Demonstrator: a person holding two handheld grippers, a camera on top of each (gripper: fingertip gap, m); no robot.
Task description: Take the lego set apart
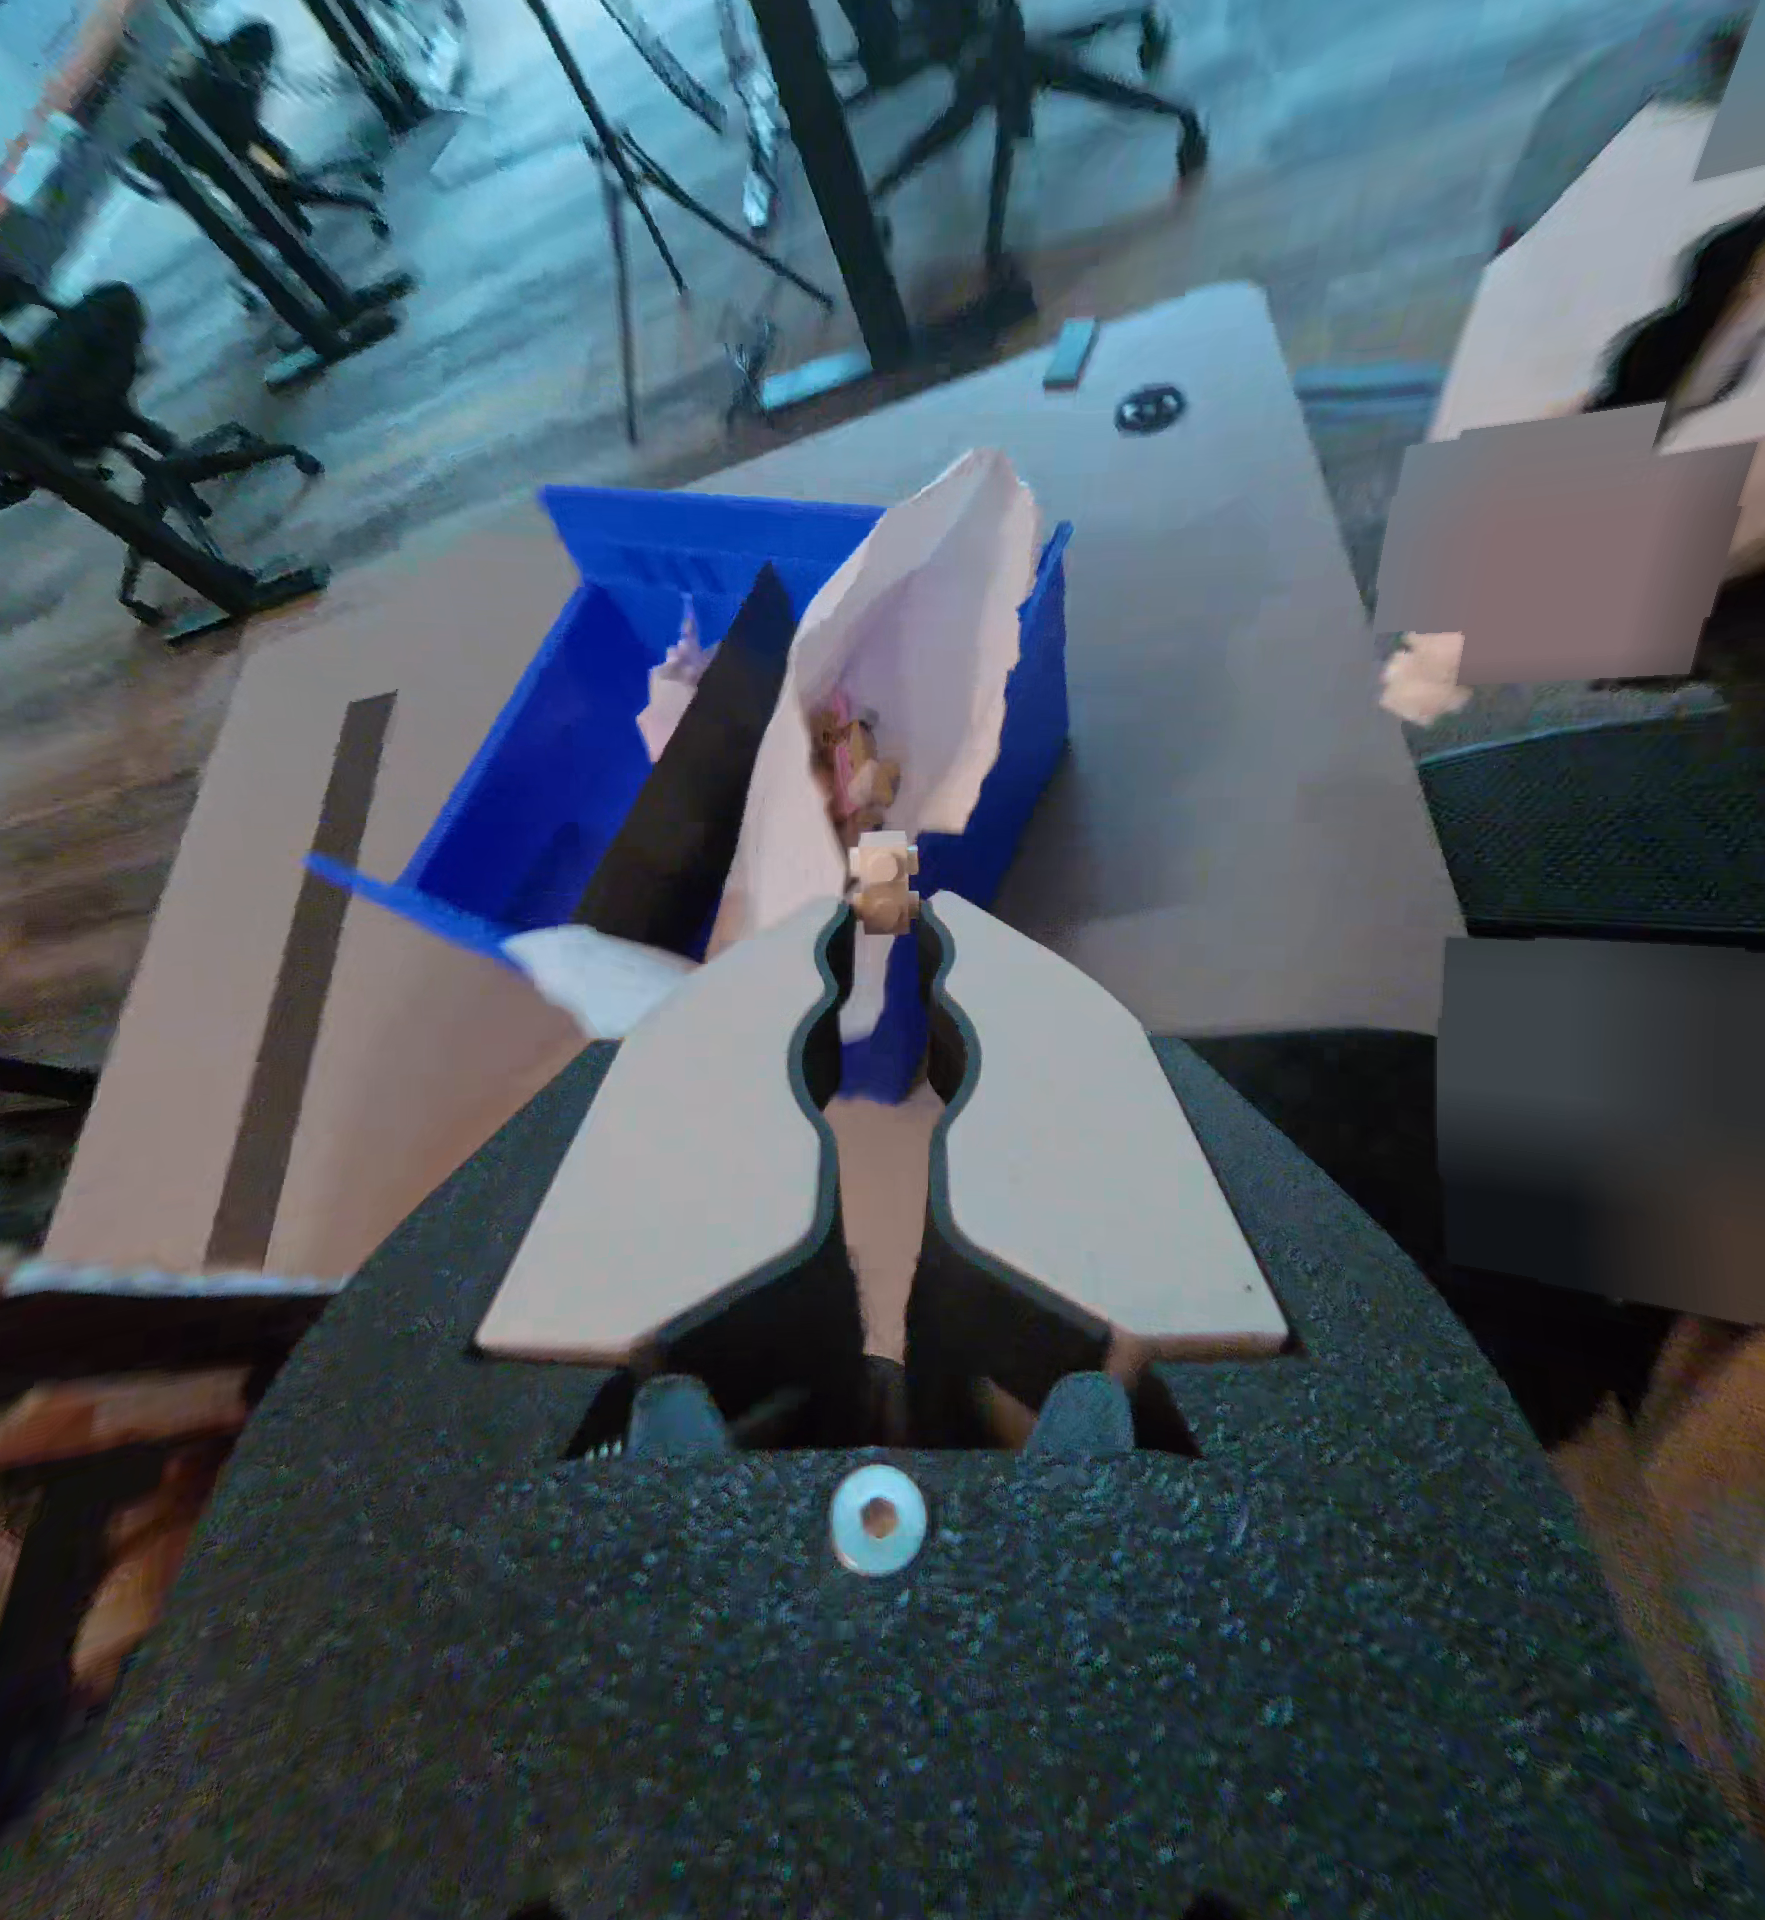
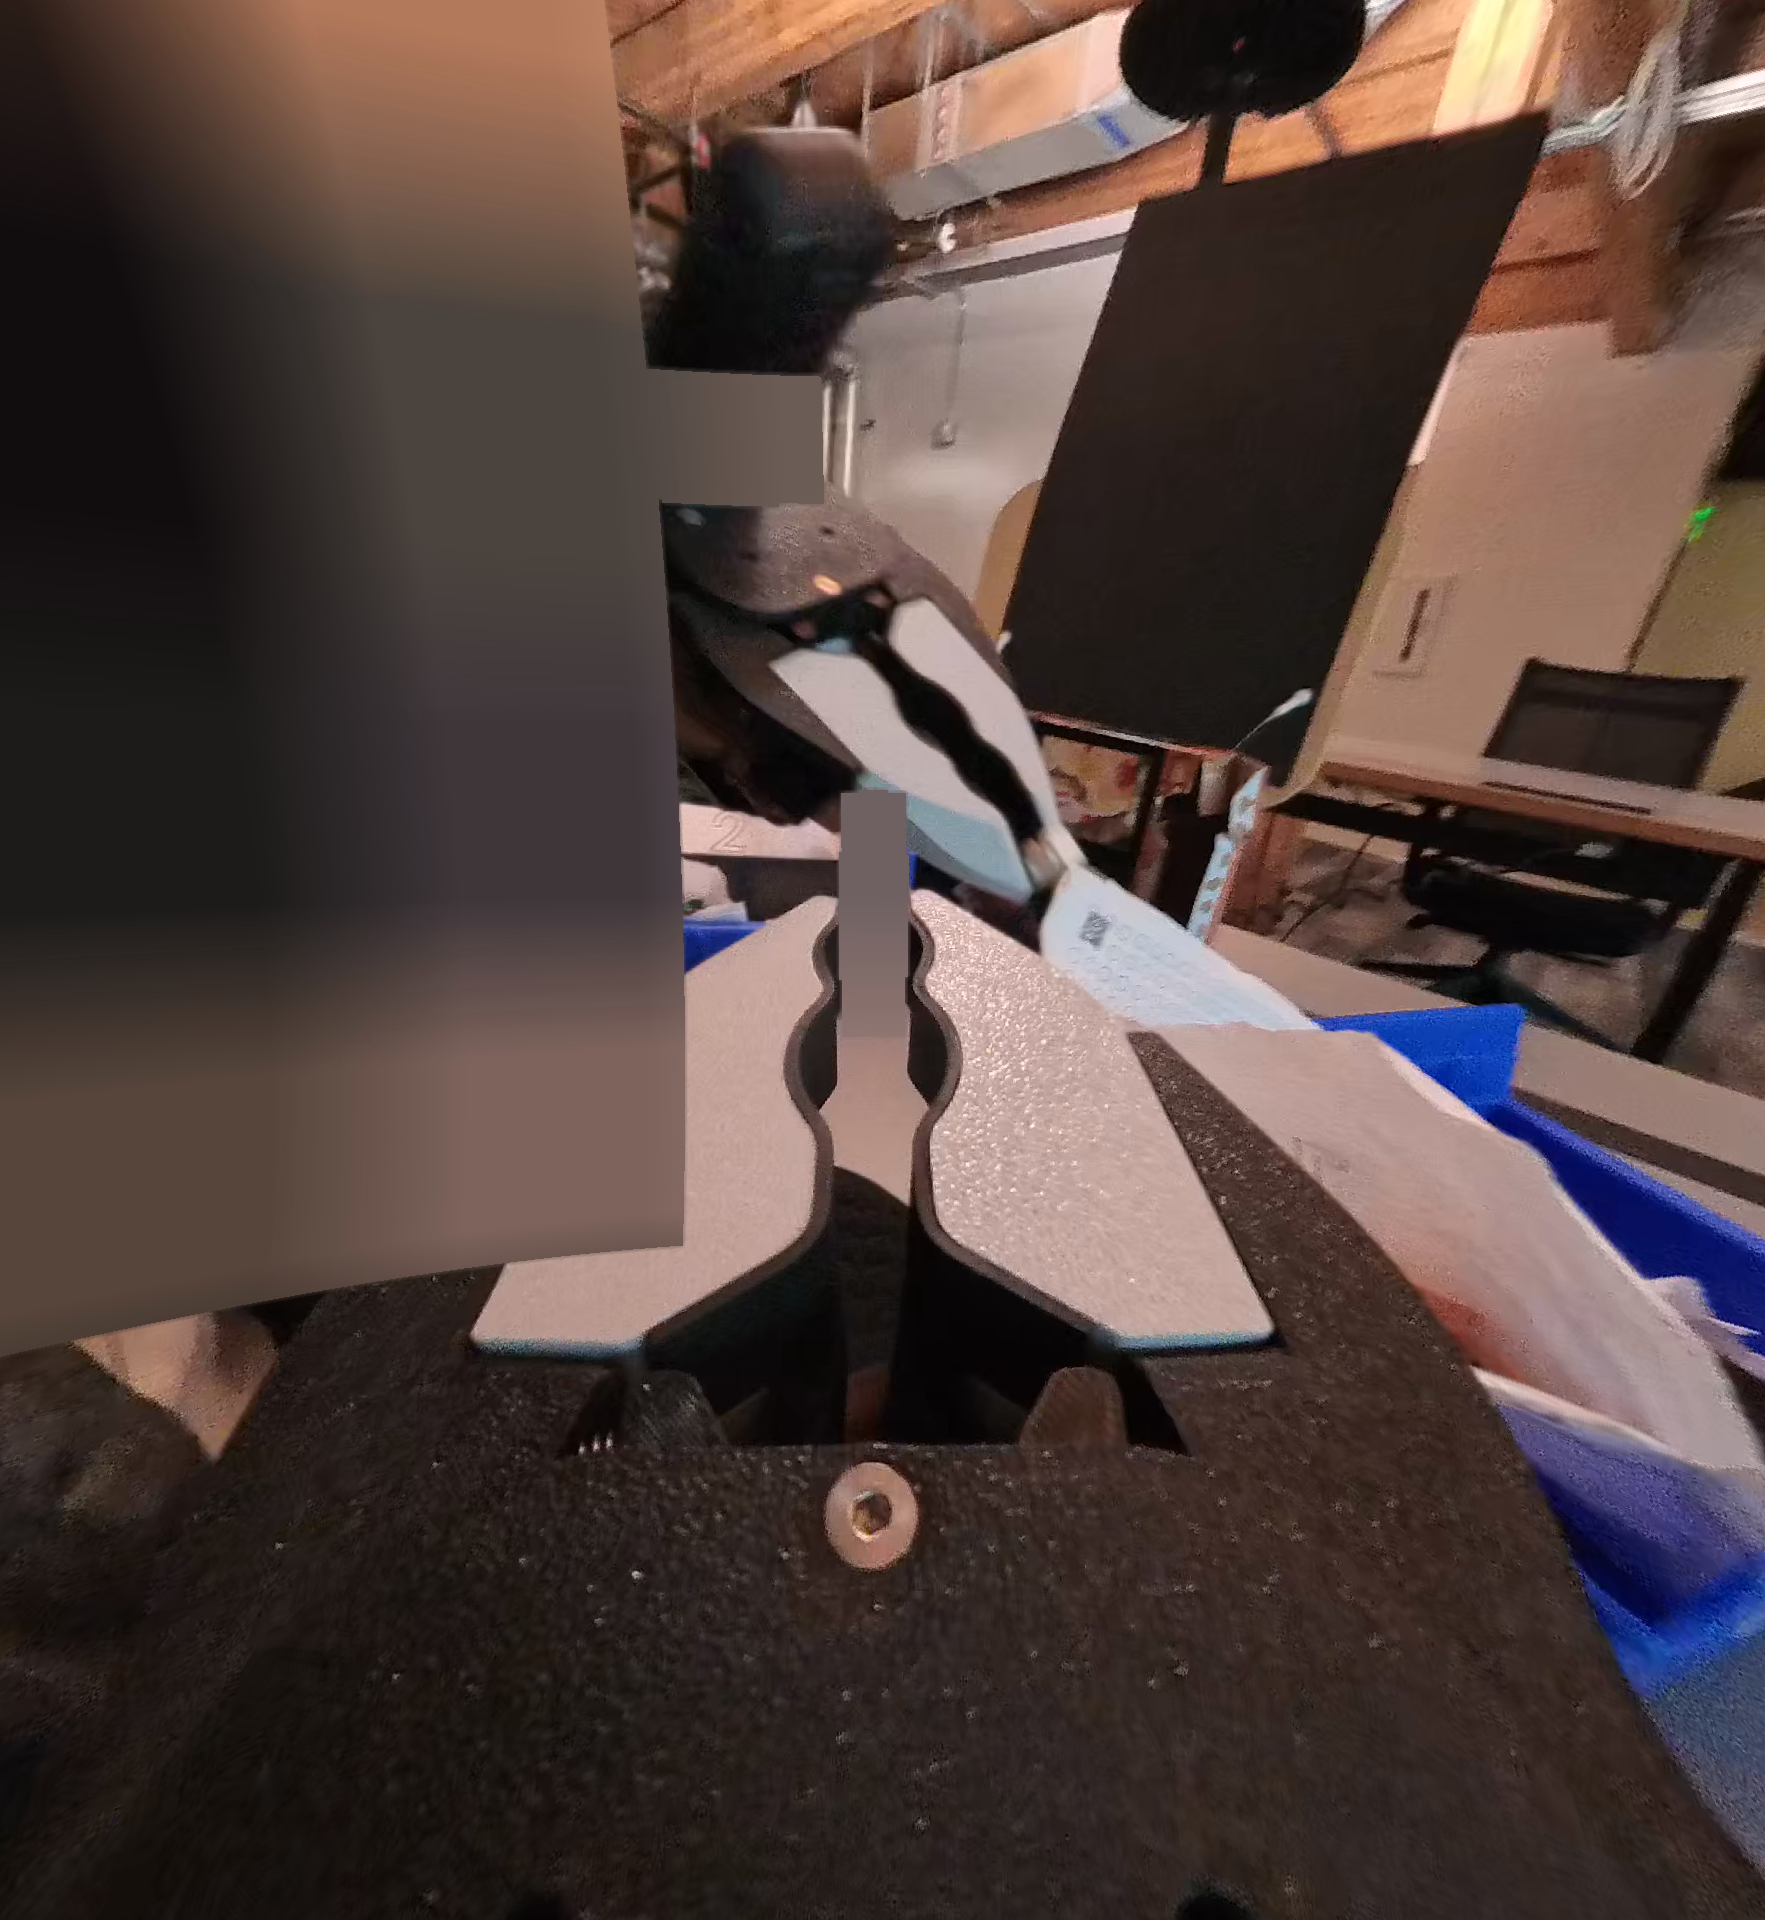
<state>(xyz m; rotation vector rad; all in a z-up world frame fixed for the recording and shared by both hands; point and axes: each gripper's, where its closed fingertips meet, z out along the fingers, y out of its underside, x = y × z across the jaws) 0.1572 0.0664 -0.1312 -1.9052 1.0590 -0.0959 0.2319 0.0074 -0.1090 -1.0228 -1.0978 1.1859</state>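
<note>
Lego piece (image 1: pixel 884 881), small and tan, sits pinched at the very tips of the left gripper (image 1: pixel 882 914), held above a blue bin (image 1: pixel 587 727) on the pale surface (image 1: pixel 1221 727). White paper bag (image 1: pixel 919 665) stands open inside the bin, with more small pieces lying in it, and a black divider (image 1: pixel 712 769) leans beside it. From the other side, the left gripper's (image 2: pixel 1039 862) jaws are clenched at their tips. Right gripper (image 2: pixel 873 935) hangs nearby; a mosaic patch covers its tips, so whether its narrowly parted jaws hold anything cannot be told.
</note>
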